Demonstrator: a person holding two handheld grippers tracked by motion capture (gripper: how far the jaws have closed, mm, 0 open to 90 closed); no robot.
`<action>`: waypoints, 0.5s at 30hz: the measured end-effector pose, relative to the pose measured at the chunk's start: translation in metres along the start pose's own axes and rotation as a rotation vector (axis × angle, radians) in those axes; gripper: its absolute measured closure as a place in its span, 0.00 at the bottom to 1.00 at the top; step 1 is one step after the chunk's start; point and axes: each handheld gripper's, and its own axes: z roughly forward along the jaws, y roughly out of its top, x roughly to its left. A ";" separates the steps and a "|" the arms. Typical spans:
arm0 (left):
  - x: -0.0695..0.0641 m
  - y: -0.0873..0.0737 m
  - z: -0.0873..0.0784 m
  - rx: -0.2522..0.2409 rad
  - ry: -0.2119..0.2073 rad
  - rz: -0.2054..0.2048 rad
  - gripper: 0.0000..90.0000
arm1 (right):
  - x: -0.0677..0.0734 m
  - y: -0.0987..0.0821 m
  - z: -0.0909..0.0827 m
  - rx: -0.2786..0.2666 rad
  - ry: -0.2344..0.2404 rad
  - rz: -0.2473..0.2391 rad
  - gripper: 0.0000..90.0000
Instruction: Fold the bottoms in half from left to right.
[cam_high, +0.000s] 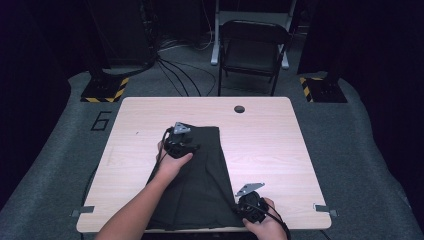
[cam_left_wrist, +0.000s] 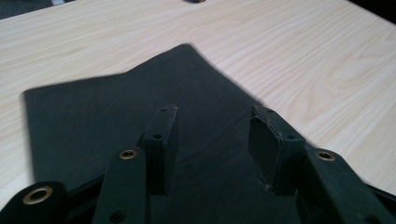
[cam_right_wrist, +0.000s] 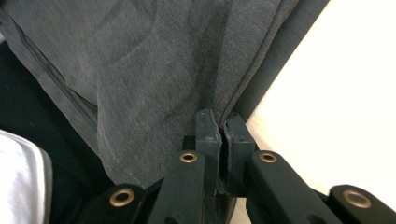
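- Nearest the high camera, the person's right hand (cam_high: 267, 220) rests at the table's near edge with the right gripper (cam_high: 248, 206) in it, its grey three-cornered plate (cam_high: 249, 188) on top.
- Seen in the right gripper view, the right gripper (cam_right_wrist: 222, 128) has its two jaws pressed together, with a fold of the dark cloth (cam_right_wrist: 154, 79) pinched between them at the cloth's near right corner.
- Dark cloth (cam_high: 197, 175) lies spread flat on the light wooden table (cam_high: 270, 145), running from near the middle of the table down to its near edge; it is narrower at the far end and wider toward the person.
- Farther up, the left hand (cam_high: 172, 162) holds the left gripper (cam_high: 181, 140) over the far left part of the cloth, near its far edge.
- From the left gripper view, the left gripper (cam_left_wrist: 212, 140) has its jaws standing apart, about halfway open, with nothing between the pads; the cloth (cam_left_wrist: 112, 116) lies flat beneath them and the pads do not press on it.
- Beyond the cloth's far corner in that view lies bare wood (cam_left_wrist: 299, 56).
- A round hole (cam_high: 239, 109) sits in the table near its far edge, well apart from the cloth.
- Behind the table stands a dark folding chair (cam_high: 252, 50) on the grey floor.
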 end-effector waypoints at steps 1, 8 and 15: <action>0.003 -0.004 -0.006 -0.008 0.008 -0.014 0.58 | 0.000 0.000 0.000 0.003 -0.005 -0.002 0.96; 0.023 -0.033 -0.046 -0.023 0.045 -0.047 0.57 | -0.004 0.004 -0.010 -0.058 0.029 0.027 0.80; 0.028 -0.060 -0.074 -0.027 0.061 -0.066 0.56 | -0.008 0.024 -0.014 -0.156 0.032 0.026 0.76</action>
